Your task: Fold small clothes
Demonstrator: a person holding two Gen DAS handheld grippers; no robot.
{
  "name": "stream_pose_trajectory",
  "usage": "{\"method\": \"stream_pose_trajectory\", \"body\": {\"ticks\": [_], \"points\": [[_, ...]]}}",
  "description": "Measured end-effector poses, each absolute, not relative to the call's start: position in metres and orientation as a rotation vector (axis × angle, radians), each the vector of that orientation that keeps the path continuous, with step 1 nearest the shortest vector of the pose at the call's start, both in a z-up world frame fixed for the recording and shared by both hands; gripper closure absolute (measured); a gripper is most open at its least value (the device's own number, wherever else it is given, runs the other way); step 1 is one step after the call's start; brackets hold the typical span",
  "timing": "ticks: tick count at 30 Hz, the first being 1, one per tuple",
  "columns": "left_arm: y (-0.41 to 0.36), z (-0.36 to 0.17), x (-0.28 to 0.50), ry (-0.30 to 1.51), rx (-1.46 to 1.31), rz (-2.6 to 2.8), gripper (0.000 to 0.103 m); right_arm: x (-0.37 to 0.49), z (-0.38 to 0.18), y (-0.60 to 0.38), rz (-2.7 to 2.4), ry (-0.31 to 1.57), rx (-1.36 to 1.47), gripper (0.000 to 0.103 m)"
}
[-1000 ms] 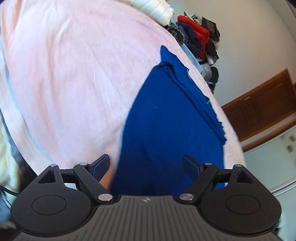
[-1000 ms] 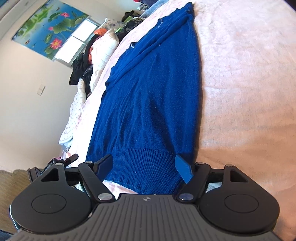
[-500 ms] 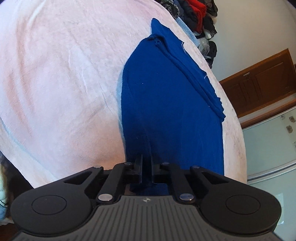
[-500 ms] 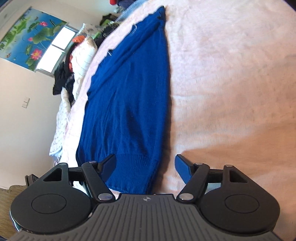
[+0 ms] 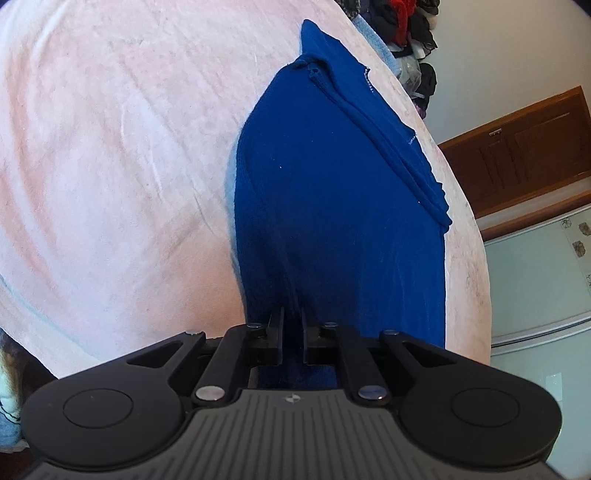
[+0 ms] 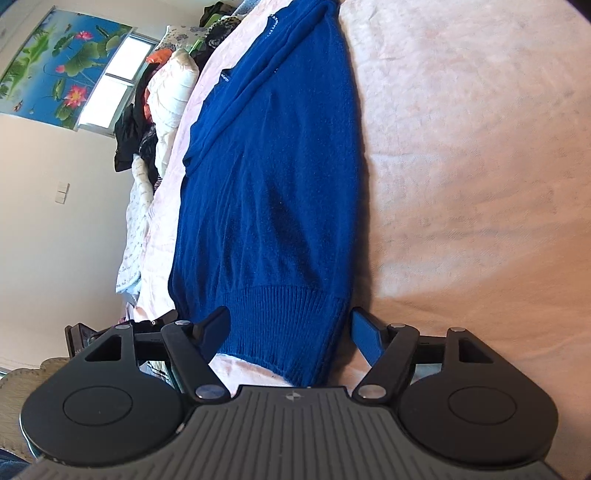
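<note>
A dark blue knit sweater (image 5: 332, 184) lies lengthwise on a pale pink bed cover (image 5: 110, 147). My left gripper (image 5: 291, 314) is shut on the sweater's near edge, and the cloth rises in a pinched ridge between the fingers. In the right wrist view the same sweater (image 6: 273, 166) stretches away from me, sleeves folded along its left side. My right gripper (image 6: 288, 317) straddles the ribbed hem (image 6: 288, 332). Its jaws are opening, with the hem between them and neither pad pressing on it.
A heap of dark and red clothes (image 5: 410, 22) sits at the bed's far end, beside a wooden cabinet (image 5: 517, 147). In the right wrist view, pillows and clothes (image 6: 170, 88) line the bed's left side under a window and a lotus picture (image 6: 55, 66).
My left gripper went from wide open to shut on the sweater's near edge and drew the cloth up into a ridge. The right gripper shifted sideways over the hem and stays open.
</note>
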State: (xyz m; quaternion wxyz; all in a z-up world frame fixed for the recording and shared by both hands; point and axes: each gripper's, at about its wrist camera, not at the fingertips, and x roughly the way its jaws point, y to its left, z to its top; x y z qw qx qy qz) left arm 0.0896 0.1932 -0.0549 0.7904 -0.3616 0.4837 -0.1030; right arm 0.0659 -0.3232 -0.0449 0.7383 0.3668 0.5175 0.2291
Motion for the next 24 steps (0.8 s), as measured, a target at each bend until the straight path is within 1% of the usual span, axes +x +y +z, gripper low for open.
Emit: {"method": "stream_pose_trajectory", "body": {"ticks": [1, 3, 4, 5, 6, 7, 8, 13, 16, 18, 21, 22, 23, 24], "points": [[0.194, -0.053, 0.091, 1.049, -0.767, -0.213, 0.093, 0.066, -0.045, -0.324, 0.505, 1.138, 0.807, 0.027], [0.198, -0.052, 0.092, 1.070, -0.770, -0.224, 0.089, 0.067, -0.045, -0.325, 0.509, 1.141, 0.811, 0.028], [0.200, -0.051, 0.091, 1.075, -0.776, -0.229, 0.081, 0.068, -0.045, -0.326, 0.512, 1.141, 0.816, 0.028], [0.201, -0.050, 0.091, 1.078, -0.779, -0.227, 0.064, 0.068, -0.046, -0.327, 0.513, 1.141, 0.821, 0.028], [0.201, -0.050, 0.090, 1.080, -0.776, -0.218, 0.052, 0.069, -0.047, -0.327, 0.515, 1.140, 0.827, 0.028], [0.202, -0.049, 0.089, 1.076, -0.779, -0.210, 0.026, 0.069, -0.047, -0.327, 0.517, 1.139, 0.834, 0.027], [0.203, -0.049, 0.087, 1.065, -0.793, -0.210, 0.018, 0.070, -0.048, -0.330, 0.520, 1.140, 0.841, 0.027], [0.196, -0.048, 0.089, 1.068, -0.771, -0.236, 0.020, 0.072, -0.049, -0.332, 0.529, 1.146, 0.853, 0.025], [0.183, -0.042, 0.094, 1.070, -0.706, -0.249, 0.020, 0.074, -0.048, -0.330, 0.534, 1.153, 0.842, 0.026], [0.169, -0.039, 0.100, 1.098, -0.585, -0.211, 0.020, 0.075, -0.047, -0.329, 0.534, 1.156, 0.841, 0.026], [0.147, -0.034, 0.104, 1.124, -0.375, -0.215, 0.024, 0.075, -0.047, -0.328, 0.535, 1.156, 0.840, 0.025], [0.142, -0.032, 0.103, 1.127, -0.315, -0.202, 0.036, 0.075, -0.046, -0.328, 0.535, 1.157, 0.840, 0.025], [0.139, -0.031, 0.102, 1.130, -0.250, -0.179, 0.056, 0.075, -0.046, -0.328, 0.535, 1.157, 0.839, 0.025], [0.140, -0.030, 0.102, 1.140, -0.222, -0.164, 0.061, 0.075, -0.046, -0.328, 0.535, 1.157, 0.838, 0.025]]}}
